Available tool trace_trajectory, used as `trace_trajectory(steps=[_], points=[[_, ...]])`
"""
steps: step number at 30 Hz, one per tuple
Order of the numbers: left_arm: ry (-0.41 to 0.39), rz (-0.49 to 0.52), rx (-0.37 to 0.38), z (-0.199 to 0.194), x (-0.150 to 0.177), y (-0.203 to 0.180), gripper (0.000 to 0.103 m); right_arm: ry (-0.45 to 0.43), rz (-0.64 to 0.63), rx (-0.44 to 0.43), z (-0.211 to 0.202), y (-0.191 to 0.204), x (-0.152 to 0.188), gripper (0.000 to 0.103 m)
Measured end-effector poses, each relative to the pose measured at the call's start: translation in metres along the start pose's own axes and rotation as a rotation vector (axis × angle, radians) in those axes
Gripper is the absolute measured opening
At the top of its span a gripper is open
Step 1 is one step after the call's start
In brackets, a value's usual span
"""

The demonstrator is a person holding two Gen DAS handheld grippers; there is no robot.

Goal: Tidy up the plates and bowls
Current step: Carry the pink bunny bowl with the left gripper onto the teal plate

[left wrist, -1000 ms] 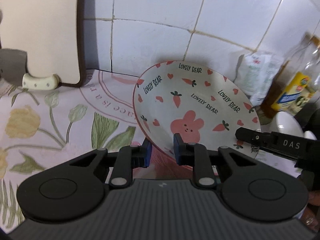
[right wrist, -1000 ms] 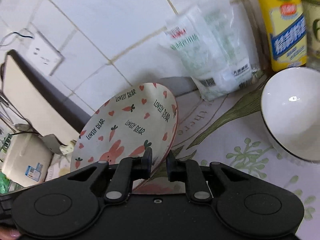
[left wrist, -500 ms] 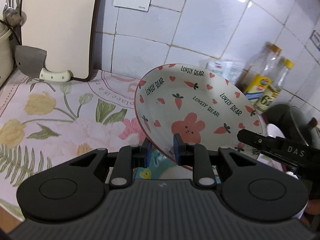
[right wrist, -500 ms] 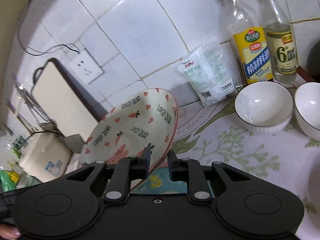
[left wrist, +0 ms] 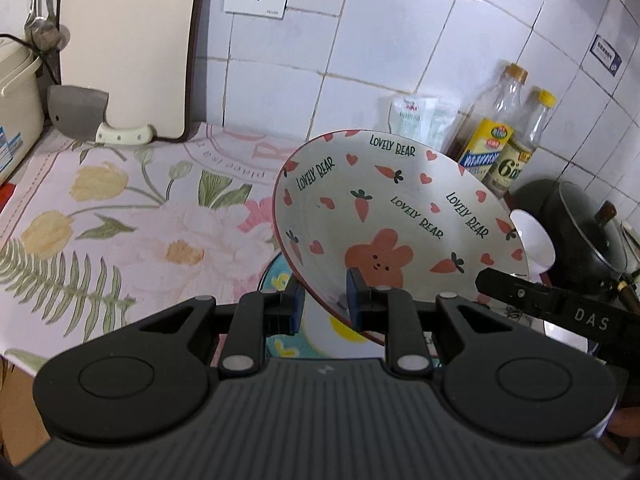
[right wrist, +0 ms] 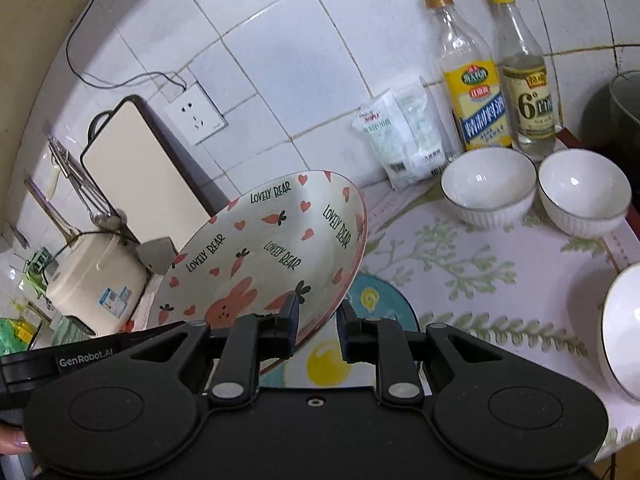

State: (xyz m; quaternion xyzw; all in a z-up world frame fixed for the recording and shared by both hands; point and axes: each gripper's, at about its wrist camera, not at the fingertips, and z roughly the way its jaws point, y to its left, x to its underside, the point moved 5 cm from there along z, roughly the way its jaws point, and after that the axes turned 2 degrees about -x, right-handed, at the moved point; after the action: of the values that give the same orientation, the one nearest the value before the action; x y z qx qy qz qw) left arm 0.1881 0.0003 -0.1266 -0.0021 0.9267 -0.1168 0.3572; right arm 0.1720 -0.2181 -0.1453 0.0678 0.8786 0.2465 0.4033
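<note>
A white plate [left wrist: 400, 208] printed with carrots, hearts, a pink bear and "LOVELY BEAR" hangs tilted above the counter, held at two spots on its rim. My left gripper [left wrist: 322, 304] is shut on the near rim, one pad inside and one under. My right gripper [right wrist: 316, 320] clasps the plate [right wrist: 272, 240] at its right edge, jaws a touch wider than before. Below it lies a teal plate [right wrist: 384, 300] with yellow shapes. Three white bowls [right wrist: 488, 184] [right wrist: 580, 188] [right wrist: 624, 320] stand to the right.
Two bottles [right wrist: 476, 92] [right wrist: 528, 92] and a white bag [right wrist: 400, 136] line the tiled wall. A cutting board [left wrist: 128, 40] and a cleaver [left wrist: 80, 108] lean at the back left beside a rice cooker [right wrist: 92, 280]. A black pot [left wrist: 580, 232] stands at the right.
Both grippers have carried the plate up and back from the wall. The teal plate has come into view beneath it, and more bowls and bottles now show.
</note>
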Motion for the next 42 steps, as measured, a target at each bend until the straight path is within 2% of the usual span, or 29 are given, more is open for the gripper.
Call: trace_trajectory(steps=[10, 22, 31, 37, 42], points=[[0.051, 0.005, -0.031, 0.005, 0.029, 0.004, 0.020, 0.066, -0.002, 0.031, 0.002, -0.006, 0.029, 0.025], [0.122, -0.044, -0.043, 0.028, 0.054, 0.016, 0.020, 0.141, -0.004, 0.080, 0.018, -0.012, 0.050, 0.026], [0.163, -0.062, -0.044, 0.040, 0.063, 0.018, 0.020, 0.168, -0.027, 0.122, 0.026, -0.016, 0.058, 0.026], [0.197, -0.098, -0.018, 0.048, 0.063, 0.023, 0.020, 0.185, -0.027, 0.148, 0.029, -0.013, 0.054, 0.027], [0.205, -0.088, -0.029, 0.051, 0.063, 0.023, 0.020, 0.199, -0.036, 0.161, 0.031, -0.013, 0.056, 0.027]])
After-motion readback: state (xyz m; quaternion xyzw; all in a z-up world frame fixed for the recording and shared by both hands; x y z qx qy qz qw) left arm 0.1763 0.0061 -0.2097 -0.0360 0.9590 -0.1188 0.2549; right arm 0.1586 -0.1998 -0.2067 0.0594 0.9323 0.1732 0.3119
